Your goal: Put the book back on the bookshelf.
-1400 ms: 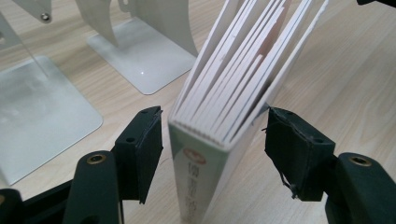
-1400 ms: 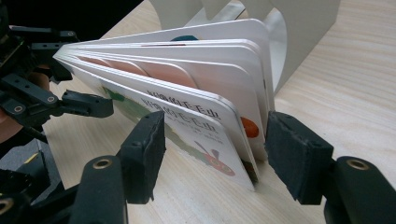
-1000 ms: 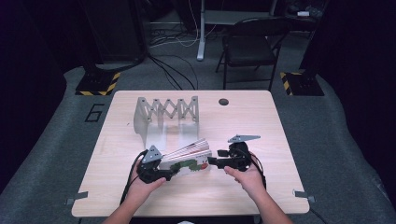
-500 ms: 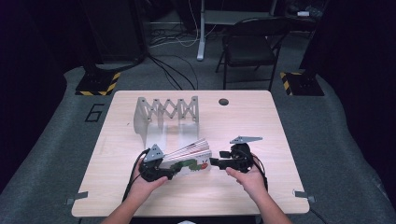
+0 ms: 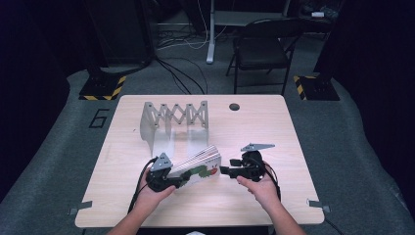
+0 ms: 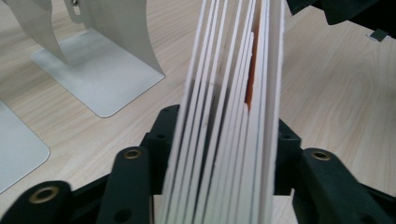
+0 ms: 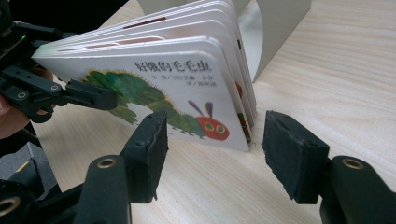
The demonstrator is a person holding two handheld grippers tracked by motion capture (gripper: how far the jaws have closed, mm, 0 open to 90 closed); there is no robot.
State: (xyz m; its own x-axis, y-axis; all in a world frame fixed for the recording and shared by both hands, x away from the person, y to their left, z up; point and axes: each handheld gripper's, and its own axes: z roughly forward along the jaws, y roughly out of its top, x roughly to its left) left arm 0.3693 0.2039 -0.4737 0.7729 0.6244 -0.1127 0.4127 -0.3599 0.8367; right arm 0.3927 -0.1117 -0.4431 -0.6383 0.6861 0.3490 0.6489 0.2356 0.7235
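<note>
A thick board book (image 5: pixel 198 167) with a green caterpillar on its white cover stands tilted near the table's front middle, its pages fanned. My left gripper (image 5: pixel 182 179) is shut on its left end; the page edges (image 6: pixel 229 116) fill the gap between its jaws (image 6: pixel 224 123). My right gripper (image 5: pixel 226 171) is open at the book's right end. Its two pads (image 7: pixel 152 144) straddle the lower cover corner (image 7: pixel 219 135) without touching it. The left gripper (image 7: pixel 70 93) is seen holding the book (image 7: pixel 163 88) from the far side.
A metal expanding book rack (image 5: pixel 171 120) stands behind the book, its base plates (image 6: pixel 107 60) flat on the wood and one upright (image 7: pixel 275 28) close behind the book. A cable hole (image 5: pixel 234 106) lies at the table's far side. A chair (image 5: pixel 264 49) is beyond the table.
The right gripper has shifted slightly toward the table's front edge beside the book's right end. The left gripper and the book have hardly moved.
</note>
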